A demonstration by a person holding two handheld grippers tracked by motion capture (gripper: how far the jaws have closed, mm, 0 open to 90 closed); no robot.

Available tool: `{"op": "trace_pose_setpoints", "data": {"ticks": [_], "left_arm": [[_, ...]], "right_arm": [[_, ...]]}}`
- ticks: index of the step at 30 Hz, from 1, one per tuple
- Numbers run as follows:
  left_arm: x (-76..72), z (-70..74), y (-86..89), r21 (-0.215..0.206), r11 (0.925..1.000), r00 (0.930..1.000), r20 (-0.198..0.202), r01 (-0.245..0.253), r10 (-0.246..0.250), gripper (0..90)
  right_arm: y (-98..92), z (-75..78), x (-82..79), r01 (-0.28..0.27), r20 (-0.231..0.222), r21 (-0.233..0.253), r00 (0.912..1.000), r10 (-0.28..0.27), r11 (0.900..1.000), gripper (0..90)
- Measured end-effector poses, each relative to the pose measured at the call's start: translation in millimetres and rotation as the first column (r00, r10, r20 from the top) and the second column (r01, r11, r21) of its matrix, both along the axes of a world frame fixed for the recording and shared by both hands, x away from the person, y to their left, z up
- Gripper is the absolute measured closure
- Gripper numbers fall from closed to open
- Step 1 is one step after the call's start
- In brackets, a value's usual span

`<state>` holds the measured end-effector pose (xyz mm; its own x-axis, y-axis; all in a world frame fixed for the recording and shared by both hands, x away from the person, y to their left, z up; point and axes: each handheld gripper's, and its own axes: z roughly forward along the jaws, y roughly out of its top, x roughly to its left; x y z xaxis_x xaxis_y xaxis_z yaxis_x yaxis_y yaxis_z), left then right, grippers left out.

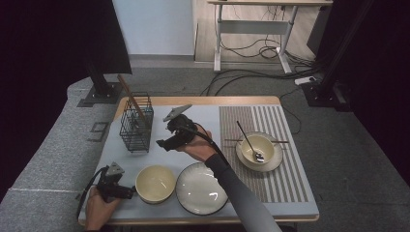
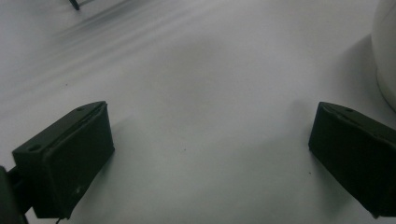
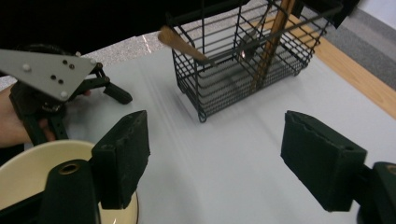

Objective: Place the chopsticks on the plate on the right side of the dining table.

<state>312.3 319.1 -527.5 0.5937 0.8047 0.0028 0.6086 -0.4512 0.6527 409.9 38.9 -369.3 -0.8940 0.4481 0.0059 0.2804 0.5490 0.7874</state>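
A black wire basket [image 1: 136, 123] [image 3: 243, 60] stands at the back left of the light blue mat [image 1: 159, 159], with wooden utensils [image 1: 130, 95] [image 3: 272, 39] leaning in it. My right gripper [image 1: 163, 143] [image 3: 219, 154] hovers open just right of the basket, nothing between its jaws. My left gripper [image 1: 129, 192] [image 2: 210, 154] [image 3: 51, 88] rests low over the mat near the front left edge, open and empty, beside a cream bowl [image 1: 154, 183] [image 2: 385, 56] [image 3: 28, 172].
A white dark-rimmed plate [image 1: 200, 189] sits right of the cream bowl. On the striped placemat [image 1: 285, 169] a bowl on a saucer [image 1: 258, 151] holds a spoon [image 1: 249, 141], with chopsticks [image 1: 281, 141] laid across behind it.
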Motion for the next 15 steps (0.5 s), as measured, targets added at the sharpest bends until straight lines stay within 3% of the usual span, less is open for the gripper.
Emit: {"op": "trace_pose_setpoints", "data": {"ticks": [5,15], "left_arm": [[0.0,0.0,0.0,0.0,1.0,1.0,0.0,0.0,0.0,0.0],[0.0,0.0,0.0,-0.001,1.0,1.0,0.0,-0.001,0.001,0.0]], "right_arm": [[13.5,0.6,2.6,-0.02,0.011,-0.028,0.9997,0.02,0.999,27.7],[38.4,2.9,5.5,-0.045,0.011,-0.004,0.9989,0.045,0.999,39.8]]}}
